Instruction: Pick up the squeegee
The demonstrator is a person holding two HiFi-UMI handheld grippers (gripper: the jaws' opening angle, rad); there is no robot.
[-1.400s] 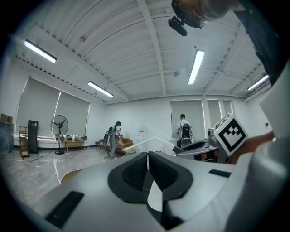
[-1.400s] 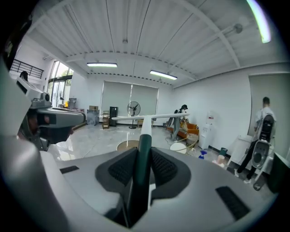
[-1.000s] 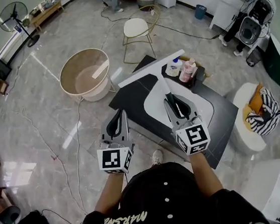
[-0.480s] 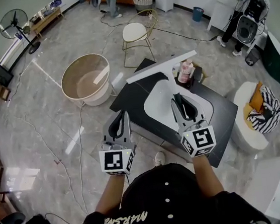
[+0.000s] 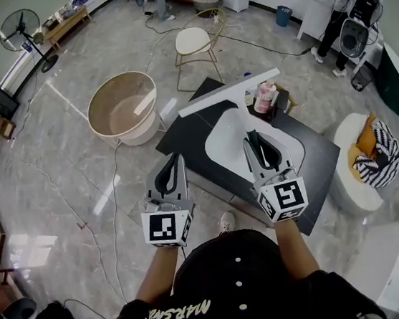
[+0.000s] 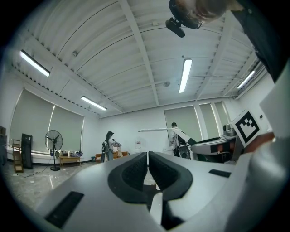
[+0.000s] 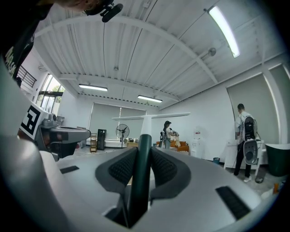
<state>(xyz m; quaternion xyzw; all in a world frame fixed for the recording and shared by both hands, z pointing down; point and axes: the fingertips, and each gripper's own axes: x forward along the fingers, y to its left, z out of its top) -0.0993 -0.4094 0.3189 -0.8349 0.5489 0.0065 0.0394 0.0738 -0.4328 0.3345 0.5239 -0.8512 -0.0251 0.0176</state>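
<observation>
There is one squeegee (image 5: 229, 92), with a slim dark green handle, a white neck that widens toward the head, and a long, straight white blade bar set crosswise at the far end. It is in the air above the worktop (image 5: 190, 145), with its handle clamped between the jaws of the right hand-held gripper (image 5: 257, 144) and its bar reaching out ahead past the worktop's far edge. In the right gripper view the green handle fills the gap between the ribbed pads and the white bar stands across the background. The left hand-held gripper (image 5: 173, 164) is level beside the right one, off the worktop's near-left edge. Its jaws are pressed together with nothing between them, as the left gripper view shows. There are two hand-held grippers, each carrying one marker cube. The one worktop is black with a white oval inlay, and a small cluster of bottles (image 5: 267, 99) stands at its far side; their number cannot be made out. On the floor beyond are one round beige tub (image 5: 122, 107), one chair (image 5: 194, 42) with a white seat and one standing fan (image 5: 20, 29).
</observation>
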